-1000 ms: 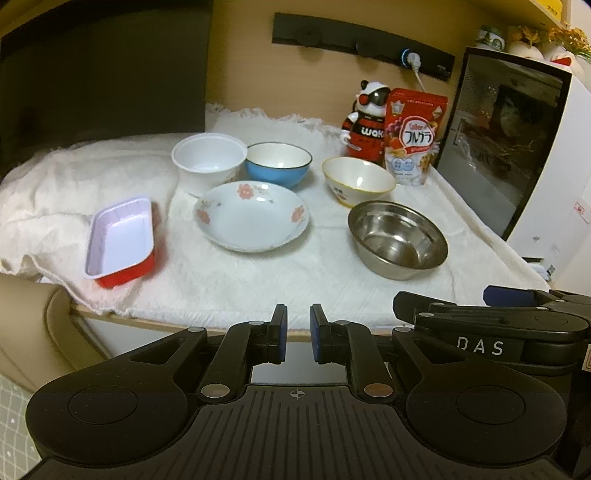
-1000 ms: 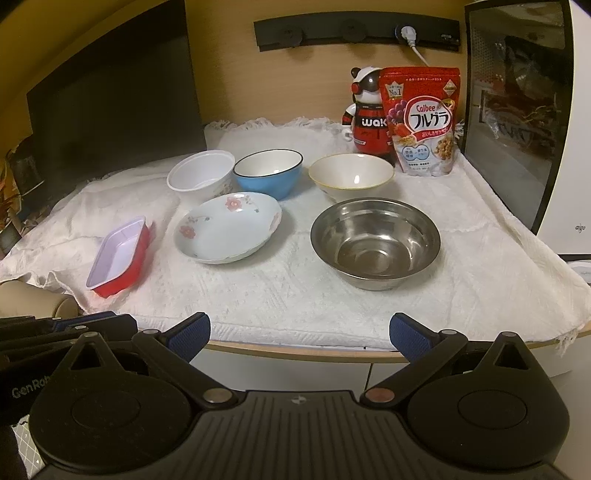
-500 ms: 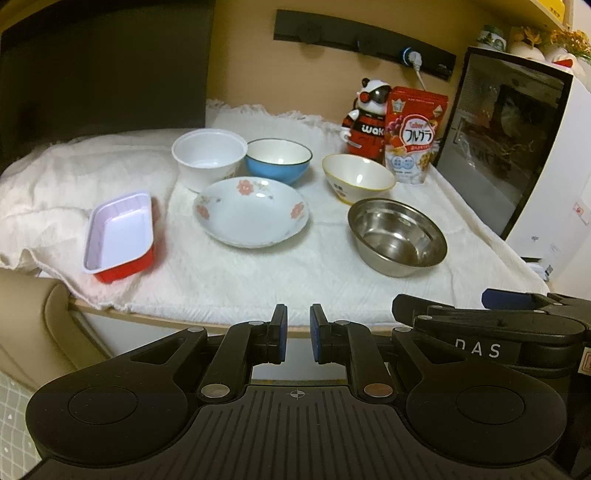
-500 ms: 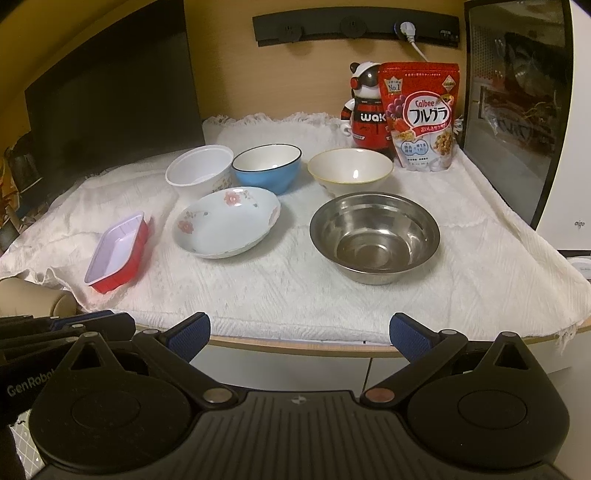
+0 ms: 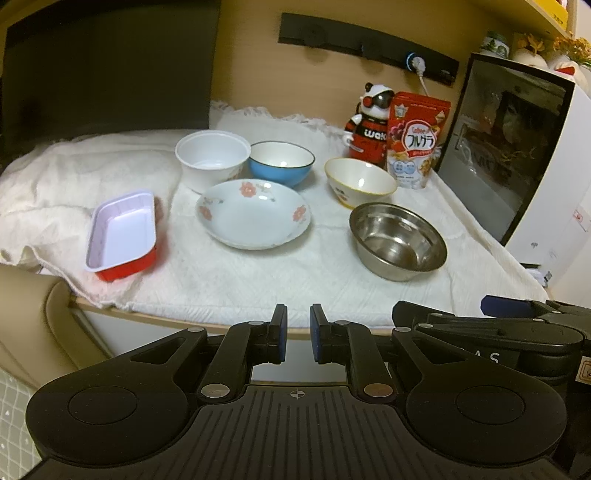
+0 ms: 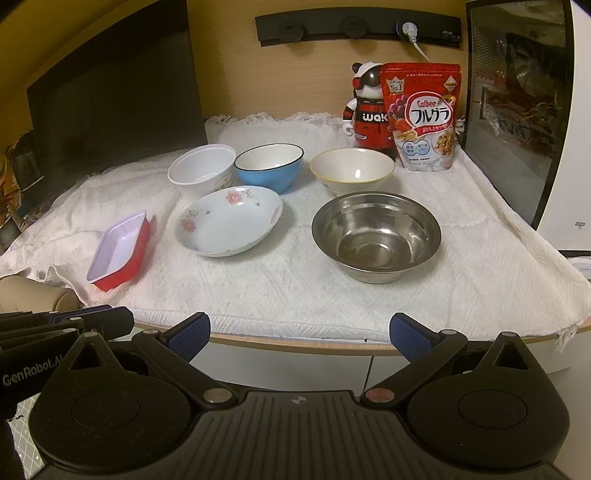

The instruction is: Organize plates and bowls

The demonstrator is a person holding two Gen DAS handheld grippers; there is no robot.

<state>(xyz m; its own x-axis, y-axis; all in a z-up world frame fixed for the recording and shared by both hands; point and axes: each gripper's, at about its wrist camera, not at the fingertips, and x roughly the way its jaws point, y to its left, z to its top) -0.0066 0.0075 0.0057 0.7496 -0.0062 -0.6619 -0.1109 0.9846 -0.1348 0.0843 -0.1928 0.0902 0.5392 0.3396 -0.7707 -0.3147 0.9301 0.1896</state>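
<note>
- Nothing has moved since the earlier frames; both grippers stay short of the worktop (image 6: pixel 295 338).
- Left gripper (image 5: pixel 297 334) clenched, empty; right gripper (image 6: pixel 299 332) released.
- Red rectangular tray (image 6: pixel 120 249) at cloth's left, long axis running front-to-back.

Far ahead of the jaws, to the right: a red cereal bag (image 6: pixel 424 118) stands upright, touching a red-and-black figurine (image 6: pixel 369 110) at its left. Right of both, a white appliance (image 6: pixel 517 110) with a dark glass door. A white cloth (image 6: pixel 295 280) covers the counter. A black outlet strip (image 6: pixel 358 27) is on the wall; a dark screen (image 6: pixel 110 92) stands far left.
</note>
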